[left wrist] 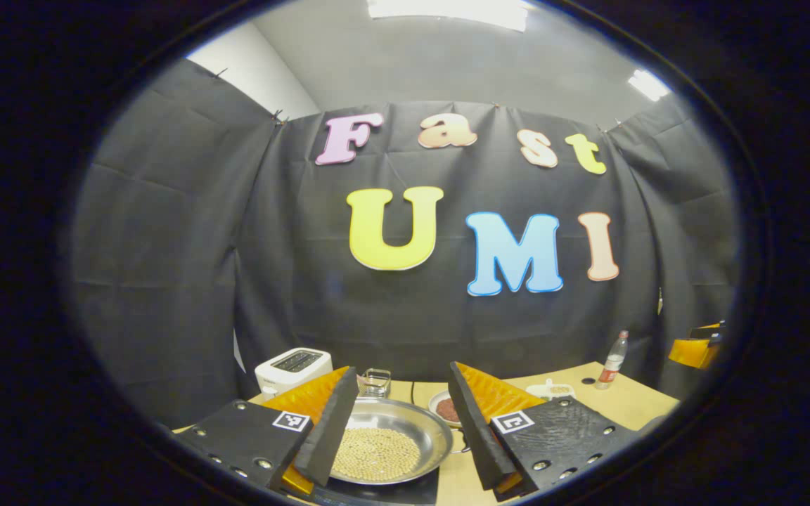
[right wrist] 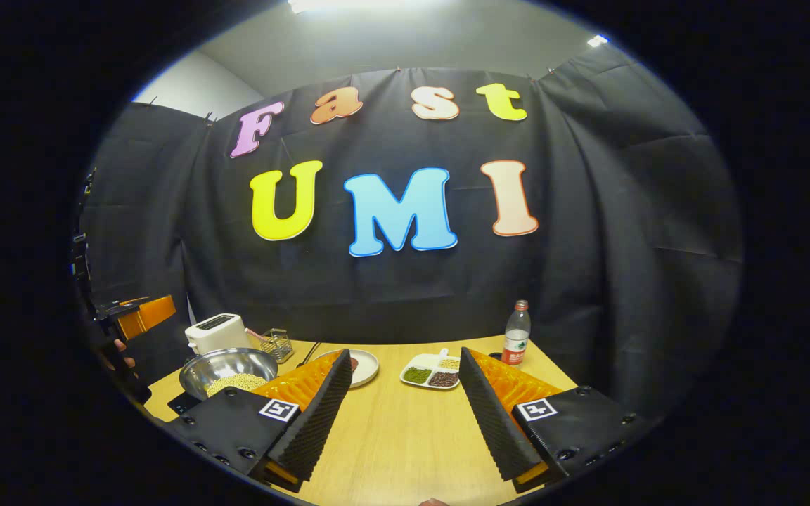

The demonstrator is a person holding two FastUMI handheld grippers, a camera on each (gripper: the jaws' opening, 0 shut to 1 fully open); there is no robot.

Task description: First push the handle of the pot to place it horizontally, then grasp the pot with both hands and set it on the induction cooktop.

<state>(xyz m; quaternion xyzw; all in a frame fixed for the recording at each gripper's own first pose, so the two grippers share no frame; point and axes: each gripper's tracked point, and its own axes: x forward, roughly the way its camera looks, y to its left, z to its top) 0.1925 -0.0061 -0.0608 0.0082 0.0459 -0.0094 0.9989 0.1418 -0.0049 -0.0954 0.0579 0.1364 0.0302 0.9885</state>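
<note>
- Steel pot [left wrist: 385, 439] of pale beans: near rim hidden by the left gripper [left wrist: 403, 430], fingers apart.
- Right gripper [right wrist: 405, 404]: fingers apart over bare table [right wrist: 405, 436].
- Cooktop [right wrist: 181, 403]: largely hidden.

The left gripper's fingers [left wrist: 331, 429] hide part of the pot [left wrist: 384, 439]; its handle and the cooktop [left wrist: 377, 492] beneath are cut off.

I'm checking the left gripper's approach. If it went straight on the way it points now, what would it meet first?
Most likely the pot of pale beans, which lies low between the open jaws of the left gripper. Aimed any higher it would pass over the pot toward the small glass container; depth is unclear.
</note>
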